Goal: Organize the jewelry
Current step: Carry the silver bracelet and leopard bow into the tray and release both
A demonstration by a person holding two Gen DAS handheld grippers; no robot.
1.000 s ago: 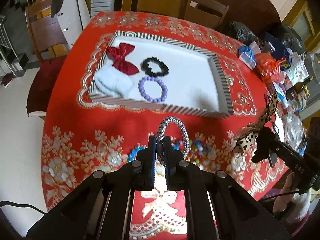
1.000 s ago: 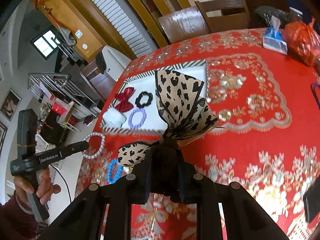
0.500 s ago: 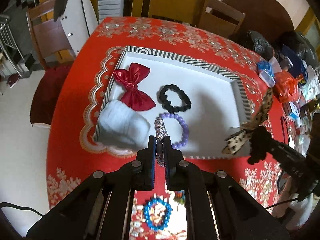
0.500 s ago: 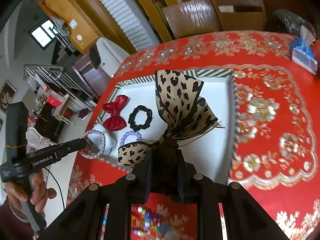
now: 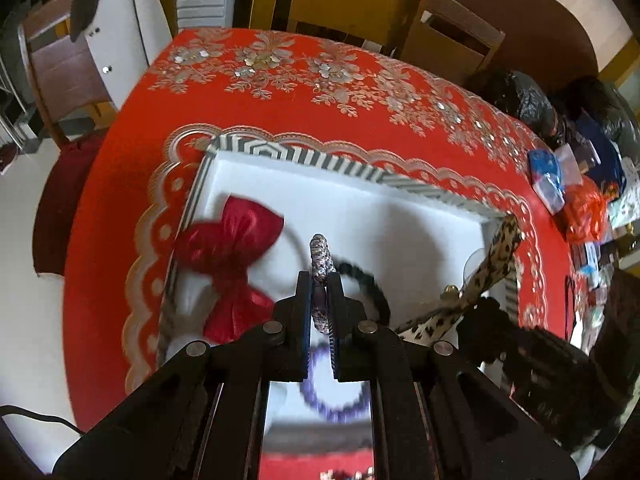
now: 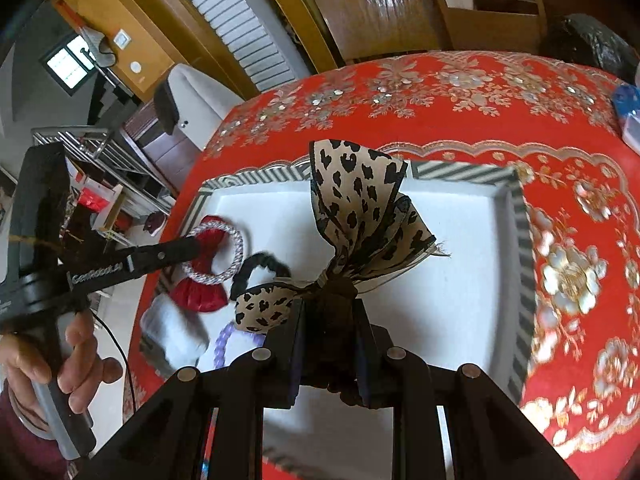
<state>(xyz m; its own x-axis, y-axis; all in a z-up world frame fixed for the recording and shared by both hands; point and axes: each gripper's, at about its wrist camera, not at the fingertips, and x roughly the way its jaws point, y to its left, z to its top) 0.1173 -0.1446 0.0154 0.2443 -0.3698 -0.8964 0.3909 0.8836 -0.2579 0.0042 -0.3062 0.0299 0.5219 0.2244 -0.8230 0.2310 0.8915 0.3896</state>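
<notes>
My left gripper (image 5: pixel 320 280) is shut on a silver braided bracelet (image 5: pixel 319 256), held edge-on above the white tray (image 5: pixel 304 158); it also shows in the right wrist view (image 6: pixel 230 258). My right gripper (image 6: pixel 330 312) is shut on a leopard-print bow (image 6: pixel 356 208), held above the tray (image 6: pixel 520 240); the bow also shows in the left wrist view (image 5: pixel 496 256). In the tray lie a red bow (image 5: pixel 232 248), a black scrunchie (image 5: pixel 366 280), a purple bead bracelet (image 5: pixel 332 400) and a white fluffy item (image 6: pixel 172 324).
The tray sits on a red patterned tablecloth (image 5: pixel 280 92). Bags and packets (image 5: pixel 580 192) crowd the table's right side. Wooden chairs (image 6: pixel 420 12) stand at the far edge; a chair with a white jacket (image 5: pixel 116 36) stands at the left.
Both grippers have moved forward from the table's near side to above the tray, each still holding its item. The loose beads near the front edge have dropped out of view.
</notes>
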